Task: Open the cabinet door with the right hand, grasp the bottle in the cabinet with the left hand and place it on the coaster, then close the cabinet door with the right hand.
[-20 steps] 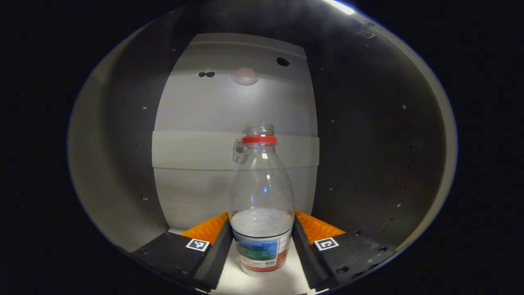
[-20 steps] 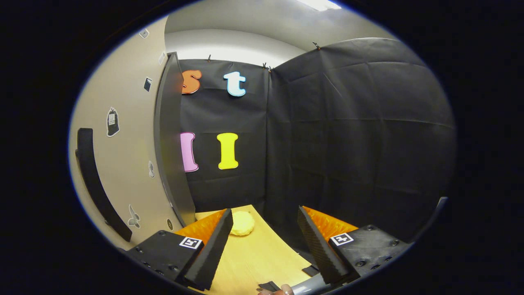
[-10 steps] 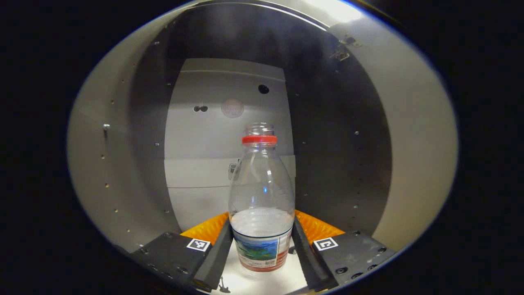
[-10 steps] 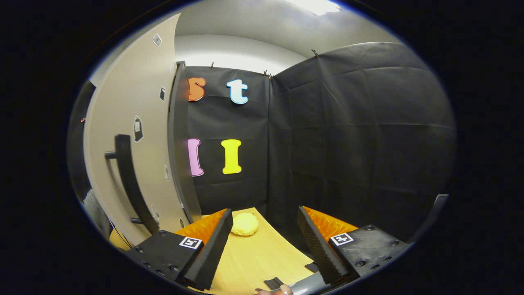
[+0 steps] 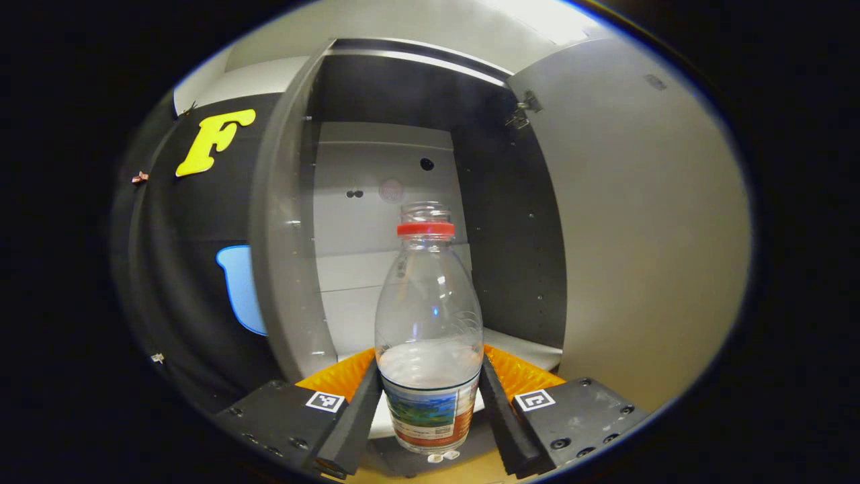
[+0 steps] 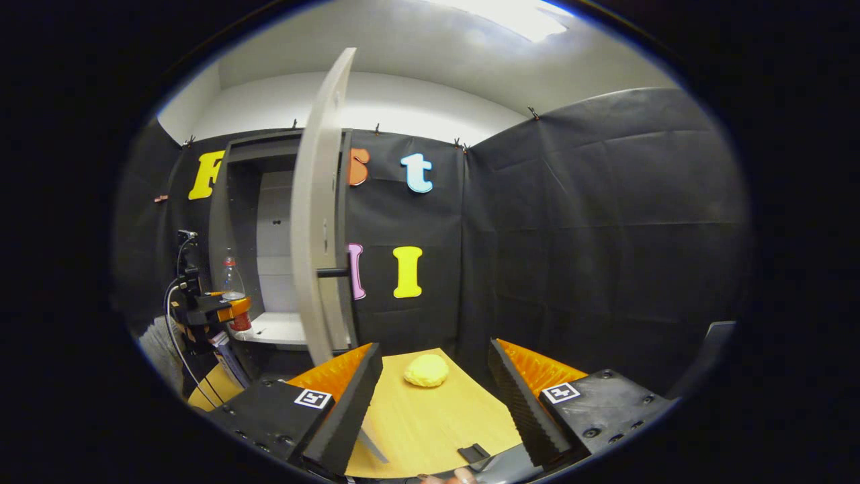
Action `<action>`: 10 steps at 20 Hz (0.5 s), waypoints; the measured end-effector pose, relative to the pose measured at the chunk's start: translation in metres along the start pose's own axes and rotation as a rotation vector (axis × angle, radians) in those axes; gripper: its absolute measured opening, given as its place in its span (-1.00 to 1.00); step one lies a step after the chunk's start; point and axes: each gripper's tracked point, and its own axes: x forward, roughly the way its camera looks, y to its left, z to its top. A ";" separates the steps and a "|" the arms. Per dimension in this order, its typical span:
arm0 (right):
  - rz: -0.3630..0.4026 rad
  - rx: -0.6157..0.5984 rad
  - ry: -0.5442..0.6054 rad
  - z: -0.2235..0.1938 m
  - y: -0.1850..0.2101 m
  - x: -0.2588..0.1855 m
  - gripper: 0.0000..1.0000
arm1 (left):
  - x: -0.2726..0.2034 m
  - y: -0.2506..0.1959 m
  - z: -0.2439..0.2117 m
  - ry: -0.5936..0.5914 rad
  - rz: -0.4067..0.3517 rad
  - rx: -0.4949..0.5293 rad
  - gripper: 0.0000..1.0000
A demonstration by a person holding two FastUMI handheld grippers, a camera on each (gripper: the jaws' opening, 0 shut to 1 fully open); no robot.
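in the left gripper view: bottle (image 5: pixel 430 336) upright between the 2 fingers of the left gripper (image 5: pixel 430 403), both pressing its sides, just in front of the open cabinet (image 5: pixel 396 222); cabinet door (image 5: pixel 645 222) swung out to the right. in the right gripper view: door (image 6: pixel 319 228) edge-on left of centre, cabinet (image 6: pixel 259 242) behind it to the left, bottle (image 6: pixel 233 282) in the left gripper (image 6: pixel 222 310) before the cabinet floor; coaster (image 6: pixel 426 370) on the table (image 6: pixel 430 423), between and beyond the spread fingers of the right gripper (image 6: pixel 433 396).
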 end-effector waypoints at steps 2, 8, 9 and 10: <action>0.021 -0.004 0.003 -0.001 0.017 -0.017 0.94 | -0.025 0.002 -0.005 0.000 -0.021 -0.004 0.53; 0.123 -0.036 -0.040 0.002 0.090 -0.033 0.95 | -0.082 0.009 -0.050 0.039 -0.063 -0.086 0.53; 0.149 -0.044 -0.065 0.004 0.106 -0.035 0.95 | -0.094 0.008 -0.062 0.047 -0.075 -0.098 0.55; 0.180 -0.053 -0.083 0.004 0.122 -0.035 0.95 | -0.103 0.007 -0.074 0.054 -0.090 -0.117 0.55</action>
